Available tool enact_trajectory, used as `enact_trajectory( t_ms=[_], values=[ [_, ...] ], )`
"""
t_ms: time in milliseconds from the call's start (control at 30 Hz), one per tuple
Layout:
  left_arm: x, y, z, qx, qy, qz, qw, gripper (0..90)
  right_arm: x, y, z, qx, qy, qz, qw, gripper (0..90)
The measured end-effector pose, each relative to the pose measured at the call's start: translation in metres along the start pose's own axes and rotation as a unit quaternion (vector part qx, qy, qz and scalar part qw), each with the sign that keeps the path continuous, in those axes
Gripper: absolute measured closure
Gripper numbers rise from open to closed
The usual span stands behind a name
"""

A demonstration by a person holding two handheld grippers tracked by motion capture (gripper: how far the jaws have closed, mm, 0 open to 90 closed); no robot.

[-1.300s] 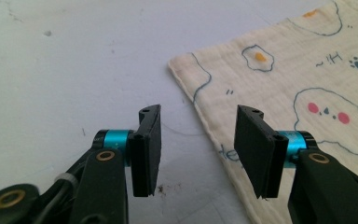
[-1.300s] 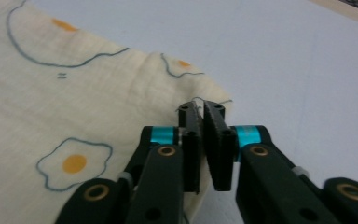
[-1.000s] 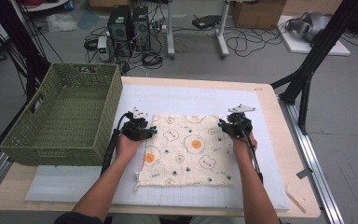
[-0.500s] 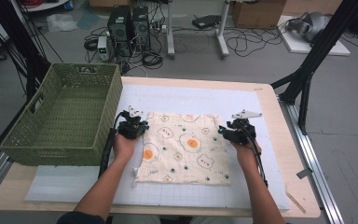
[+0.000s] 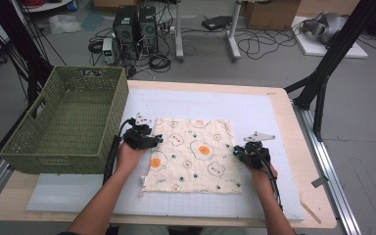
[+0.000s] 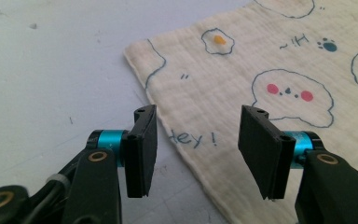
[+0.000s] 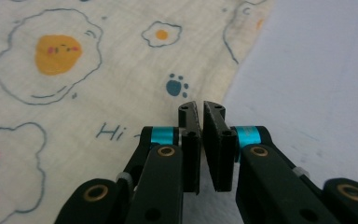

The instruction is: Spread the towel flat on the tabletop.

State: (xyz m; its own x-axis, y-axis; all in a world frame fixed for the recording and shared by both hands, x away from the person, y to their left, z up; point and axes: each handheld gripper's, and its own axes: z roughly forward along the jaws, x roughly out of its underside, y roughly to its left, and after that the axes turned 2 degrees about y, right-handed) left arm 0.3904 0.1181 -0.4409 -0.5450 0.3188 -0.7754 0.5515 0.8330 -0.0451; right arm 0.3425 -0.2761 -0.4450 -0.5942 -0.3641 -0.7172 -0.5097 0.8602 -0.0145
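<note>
Basket: the green woven basket is sitting at nine o'clock on the table, its right wall just beside your left hand; the part of its inside that is showing is holding nothing, and the near wall is hiding the floor closest to you.
Cloth: the cream cloth printed with eggs and faces is lying flat at the middle of the white mat, between your two grippers.
Left gripper: you are holding the left gripper at the cloth's nine o'clock edge; its jaws are standing about half apart and have just been opening, with the hem and the word "Hey!" lying under the gap and neither pad pressing on it.
Right gripper: your right gripper is resting at the cloth's three o'clock edge; its jaws have just been closing and are standing nearly together, with a thin slit between them.
Hard to make out: whether that slit is pinching any cloth is not showing, since the jaws themselves are covering the hem below.
Cut off: your forearms are running off at six o'clock in the high view.
</note>
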Motion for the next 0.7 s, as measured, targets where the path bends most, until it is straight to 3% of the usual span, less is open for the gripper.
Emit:
enact_trajectory(
  t_ms=[67,200,267,433,533,633,700],
  values=[
    [0.004,-0.001,-0.003,-0.002,-0.021,-0.008,0.9997,48.0,0.001,-0.002,-0.001,0.005,-0.003,0.004,1.0,78.7],
    [0.012,-0.002,-0.004,0.011,-0.006,-0.009,0.9999,47.5,0.004,-0.003,-0.009,0.004,-0.026,0.012,0.9996,66.4],
    [0.016,-0.005,-0.005,0.013,0.004,0.001,0.9999,48.8,0.006,-0.004,-0.014,-0.002,-0.033,0.015,0.9993,62.5],
    [0.022,-0.012,-0.011,0.009,0.002,0.035,0.9994,56.5,0.014,0.003,-0.026,-0.013,-0.034,0.006,0.9993,47.0],
    [0.022,-0.019,-0.011,0.001,0.001,0.067,0.9978,70.2,0.021,0.01,-0.025,-0.023,-0.019,-0.007,0.9995,45.3],
    [0.022,-0.019,-0.012,-0.005,0.003,0.052,0.9986,78.0,0.027,0.013,-0.022,-0.025,-0.007,-0.004,0.9997,45.5],
    [0.023,-0.017,-0.014,-0.009,0.003,0.047,0.9989,77.5,0.027,0.011,-0.023,-0.02,-0.002,0.002,0.9998,48.6]
  ],
)
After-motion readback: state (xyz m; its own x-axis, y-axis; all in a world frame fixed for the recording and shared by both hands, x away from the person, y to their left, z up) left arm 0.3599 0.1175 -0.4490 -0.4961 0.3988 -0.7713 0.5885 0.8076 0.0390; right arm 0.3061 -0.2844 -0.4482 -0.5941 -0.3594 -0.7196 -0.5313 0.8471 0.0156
